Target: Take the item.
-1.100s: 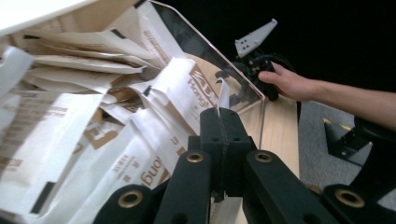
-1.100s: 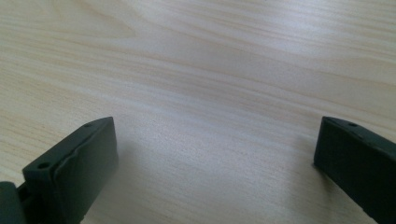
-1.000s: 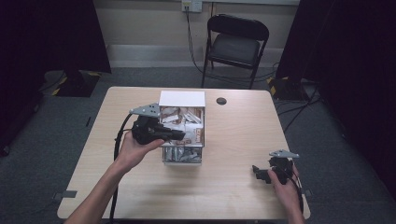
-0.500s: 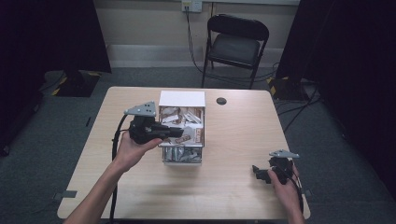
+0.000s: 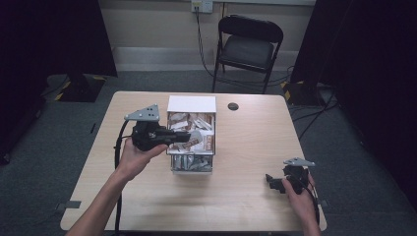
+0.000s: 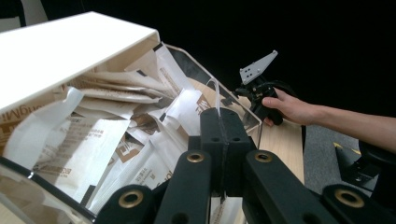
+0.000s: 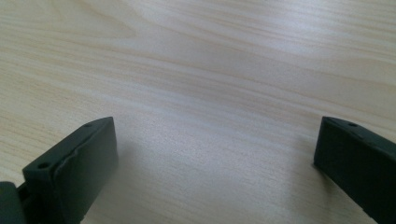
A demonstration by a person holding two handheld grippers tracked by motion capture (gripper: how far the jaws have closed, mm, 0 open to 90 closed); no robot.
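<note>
Because the left hand-held gripper point(image 5: 189, 138) has its jaws pressed together over the clear box point(image 5: 169, 147) of paper sachets point(image 6: 93, 140), the likeliest trouble, as I judge it, is a poor catch: the tips seem to pinch a thin sachet edge point(image 6: 215, 91), though I cannot tell for certain. A thin edge could slip free on lifting, or drag neighbouring sachets out over the wall. The box stands at the middle of the worktop point(image 5: 246, 147), its white lid point(image 5: 192, 103) at 12 o'clock. The sachets lie directly under and at 9 o'clock of the left jaws in the left gripper view. The right hand-held gripper point(image 5: 272, 182) rests at 4 o'clock on the worktop, jaws spread, nothing between them, well apart from the box.
</note>
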